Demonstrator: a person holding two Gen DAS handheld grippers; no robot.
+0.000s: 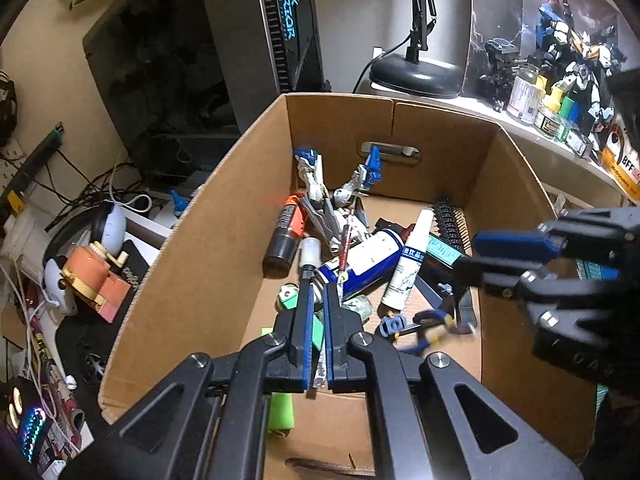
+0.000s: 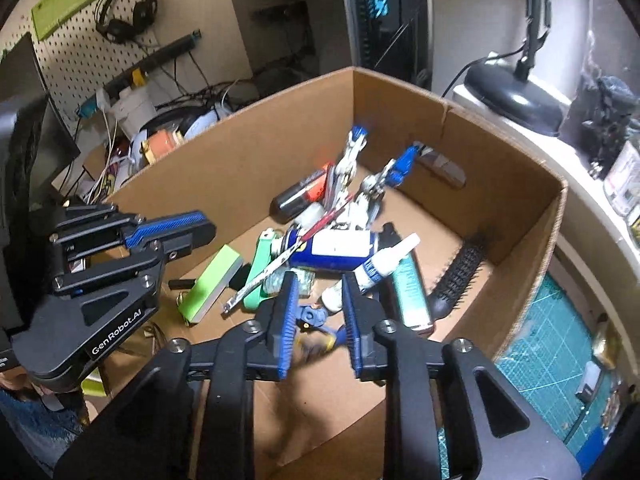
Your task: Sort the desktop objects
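An open cardboard box [image 1: 224, 176] [image 2: 240, 160] holds several jumbled items: a white-and-blue robot model [image 1: 340, 196], a blue-and-white can [image 2: 336, 252], a white glue bottle [image 1: 408, 264], a black hairbrush [image 2: 460, 272] and a green block [image 2: 212, 280]. My left gripper [image 1: 319, 282] [image 2: 210, 228] hovers shut over the box's left side, holding nothing. My right gripper [image 2: 319, 280] [image 1: 470, 258] is open over the box's near right part. A small blue-and-yellow hand tool [image 2: 316, 320] [image 1: 416, 328] shows blurred below its jaws, free of the pads.
A black lamp base [image 1: 416, 72] and a shelf of model figures and jars [image 1: 552, 92] stand behind and right of the box. A computer tower [image 1: 276, 28] rises behind it. Cables and clutter [image 1: 88, 272] lie left; a teal cutting mat [image 2: 560, 344] lies right.
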